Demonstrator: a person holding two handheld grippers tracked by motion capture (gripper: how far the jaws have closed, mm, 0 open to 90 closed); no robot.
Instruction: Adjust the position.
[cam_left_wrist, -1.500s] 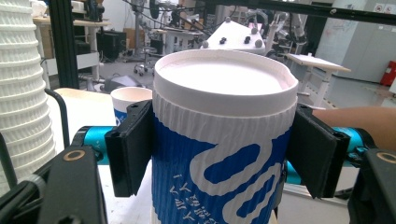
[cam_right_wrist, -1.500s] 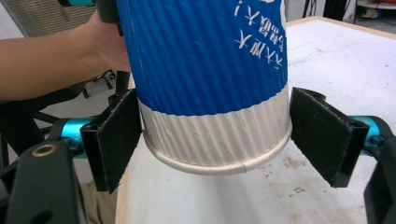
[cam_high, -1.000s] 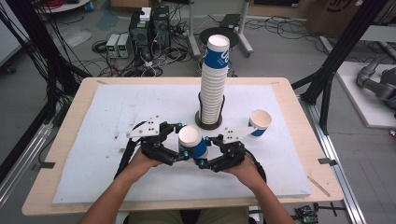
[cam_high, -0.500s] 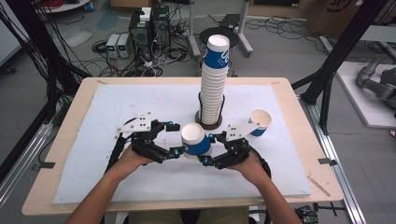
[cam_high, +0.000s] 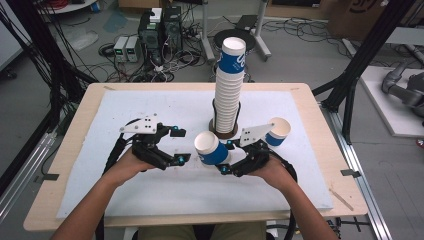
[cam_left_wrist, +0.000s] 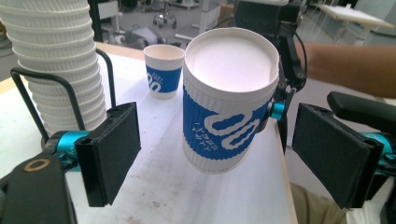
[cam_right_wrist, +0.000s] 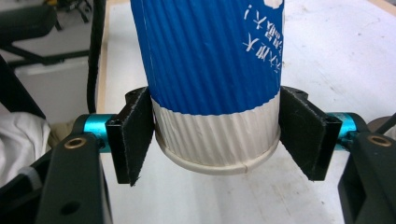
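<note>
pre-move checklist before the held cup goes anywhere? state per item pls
1. Right tool clamped on held cup near its base: ok.
2. Cup clear of table: ok, tilted in the air.
3. Left tool open, pads off the cup: ok.
4. Cup stack upright in its holder: ok.
5. Loose cup upright on the table, apart from the stack: ok.
6. Held cup is single, not two nested: cannot tell.

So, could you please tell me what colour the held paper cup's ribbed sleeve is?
Blue with white lettering, on a white ribbed paper cup; clearest in the left gripper view.
</note>
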